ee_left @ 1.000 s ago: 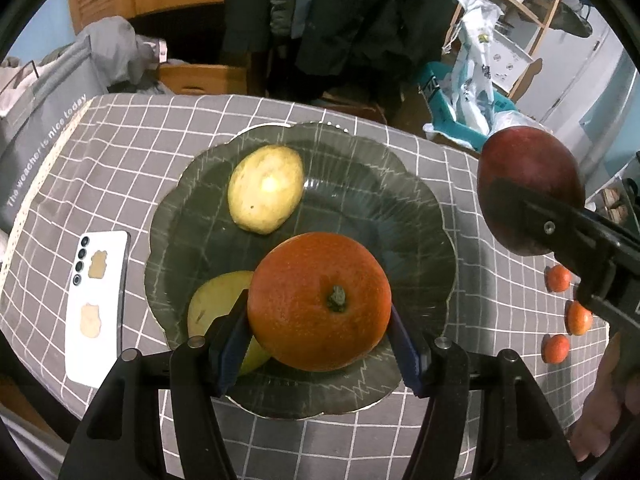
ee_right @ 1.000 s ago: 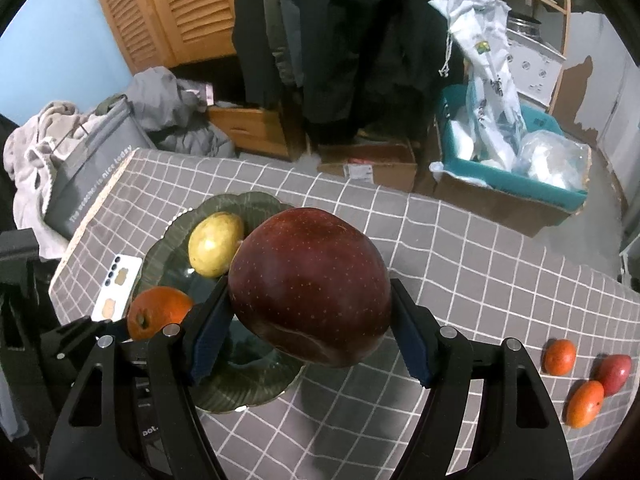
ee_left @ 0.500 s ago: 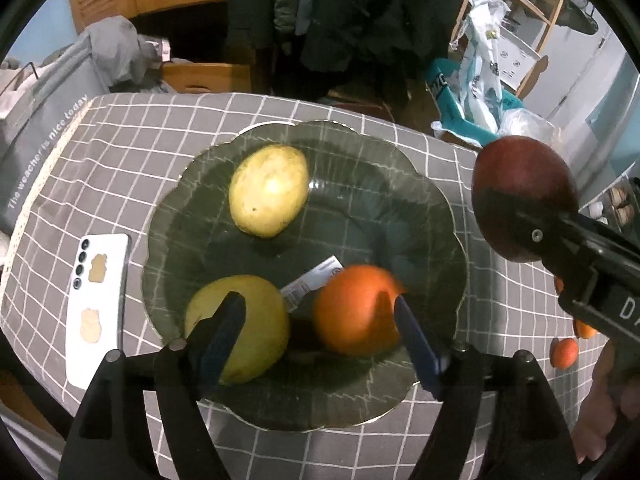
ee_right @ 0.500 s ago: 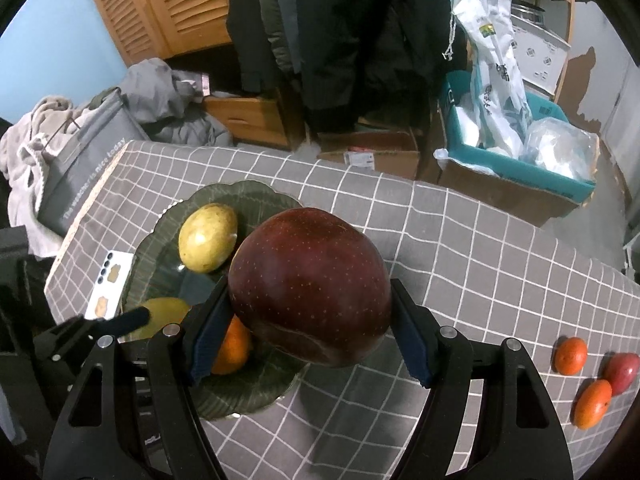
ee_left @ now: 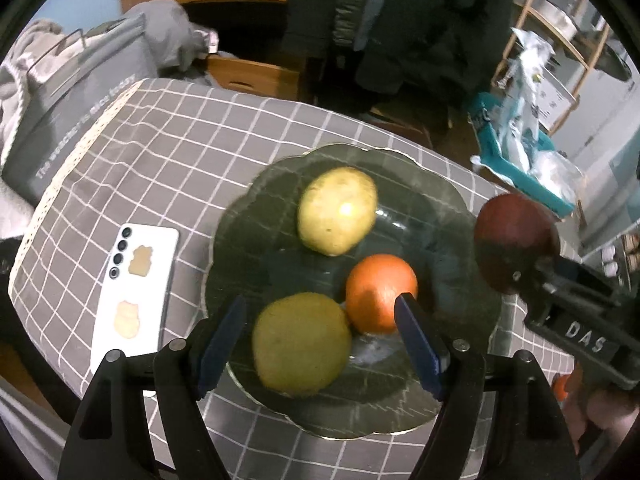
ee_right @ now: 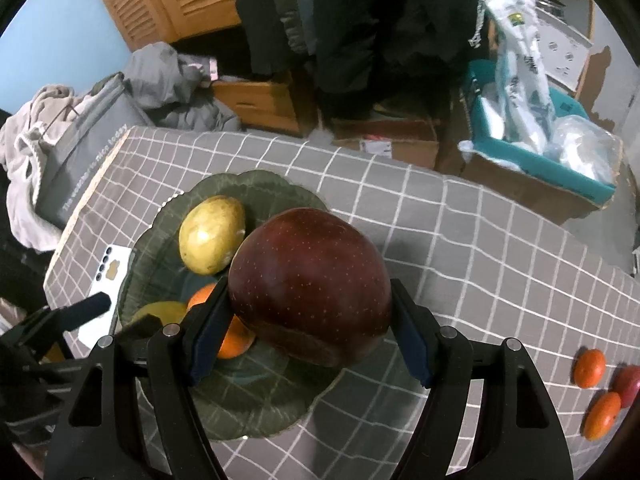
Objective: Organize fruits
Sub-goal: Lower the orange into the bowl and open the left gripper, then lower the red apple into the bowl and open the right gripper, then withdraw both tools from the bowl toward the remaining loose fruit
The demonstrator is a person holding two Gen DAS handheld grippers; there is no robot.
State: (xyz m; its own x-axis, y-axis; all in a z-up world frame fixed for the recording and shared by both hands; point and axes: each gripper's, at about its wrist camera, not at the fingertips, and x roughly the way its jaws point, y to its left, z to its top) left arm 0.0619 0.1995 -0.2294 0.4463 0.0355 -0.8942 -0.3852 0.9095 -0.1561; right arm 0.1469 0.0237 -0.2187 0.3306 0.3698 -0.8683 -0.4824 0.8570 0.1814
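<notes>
A dark green scalloped plate (ee_left: pixel 448 216) (ee_right: pixel 276 404) holds an orange (ee_left: pixel 380 292) (ee_right: pixel 234 342) and two yellow-green fruits, one far (ee_left: pixel 338 210) (ee_right: pixel 212 240) and one near (ee_left: pixel 300 344). My left gripper (ee_left: pixel 320 328) is open and empty, raised above the plate's near side. My right gripper (ee_right: pixel 310 312) is shut on a large dark red apple (ee_right: pixel 312 284), held above the plate's right edge; the apple shows in the left wrist view (ee_left: pixel 514 248).
A white phone (ee_left: pixel 134 292) lies left of the plate on the grey checked tablecloth. Small orange and red fruits (ee_right: pixel 600 384) lie at the table's right. Bags, clothes and boxes stand beyond the far edge.
My left gripper opened and let the orange go onto the plate, then pulled back and up. My right gripper, still holding the apple, moved slightly toward the plate.
</notes>
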